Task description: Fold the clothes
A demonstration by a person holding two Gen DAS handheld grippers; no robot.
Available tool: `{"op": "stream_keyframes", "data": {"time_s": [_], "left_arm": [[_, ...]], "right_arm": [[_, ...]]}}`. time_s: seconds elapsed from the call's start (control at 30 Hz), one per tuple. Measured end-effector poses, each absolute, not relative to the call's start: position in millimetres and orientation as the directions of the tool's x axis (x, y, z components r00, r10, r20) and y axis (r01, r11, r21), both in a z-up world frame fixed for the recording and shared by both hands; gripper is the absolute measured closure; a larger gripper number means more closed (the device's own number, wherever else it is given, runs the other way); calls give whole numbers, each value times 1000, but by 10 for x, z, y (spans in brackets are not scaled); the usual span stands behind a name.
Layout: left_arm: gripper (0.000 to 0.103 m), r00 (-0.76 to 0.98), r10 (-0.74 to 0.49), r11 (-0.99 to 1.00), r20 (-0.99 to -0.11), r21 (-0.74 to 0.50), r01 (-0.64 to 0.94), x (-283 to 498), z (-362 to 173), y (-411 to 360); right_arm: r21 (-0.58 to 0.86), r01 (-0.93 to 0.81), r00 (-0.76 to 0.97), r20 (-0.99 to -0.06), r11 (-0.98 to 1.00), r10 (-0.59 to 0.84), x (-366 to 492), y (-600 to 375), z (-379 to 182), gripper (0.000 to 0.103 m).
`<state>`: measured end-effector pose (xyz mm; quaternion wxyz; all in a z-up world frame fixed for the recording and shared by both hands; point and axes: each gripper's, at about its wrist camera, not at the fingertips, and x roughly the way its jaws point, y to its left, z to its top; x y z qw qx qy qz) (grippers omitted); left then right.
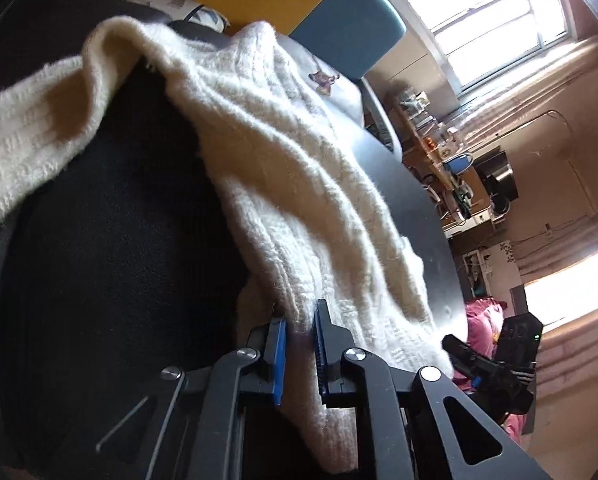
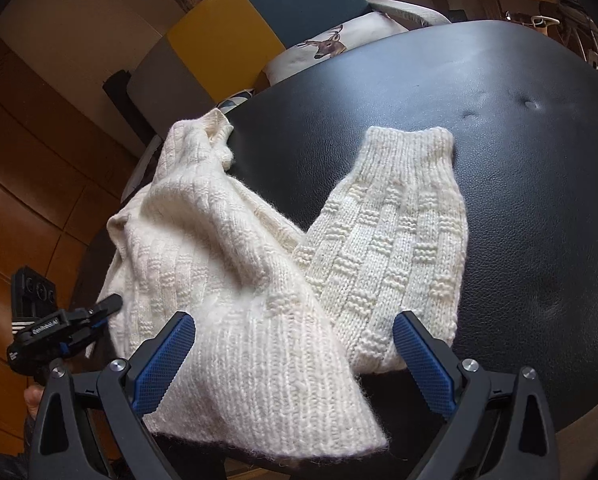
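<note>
Right wrist view: right gripper [image 2: 295, 344] jaws wide apart, holding nothing, w/ cream knit sweater [image 2: 235, 264] on black leather seat [image 2: 519, 168] between them. Left gripper [image 1: 301, 336] pinches sweater's edge at seat's near-left side, cloth lifted over seat.

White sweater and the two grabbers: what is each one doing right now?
White sweater: crumpled on the black surface, one sleeve lying flat.
Left gripper: shut on the sweater's edge.
Right gripper: open above the sweater, holding nothing.
</note>
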<state>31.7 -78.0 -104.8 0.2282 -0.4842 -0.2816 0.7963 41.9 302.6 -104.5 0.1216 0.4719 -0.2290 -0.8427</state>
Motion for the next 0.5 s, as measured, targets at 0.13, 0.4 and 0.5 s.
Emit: {"op": "stream_keyframes", "data": {"time_s": [0.13,0.4,0.5], "left_arm": [[98,-485,742,-587,-462,-797,-139,320,-707,-1094],[98,-571,580,-657,-581,-748,94,401,-1010,-2065],[98,-540,512,-703,-668,-687,183,460,-1233,-2146]], "right_arm": [[543,-18,-544,-710,-839,-448,457,3115,-1007,1],[518,-75,-525,-747,-852,-408,465,3215,-1105,1],[492,-60,-522,-757,-869,-392,446,3179,-1057,1]]}}
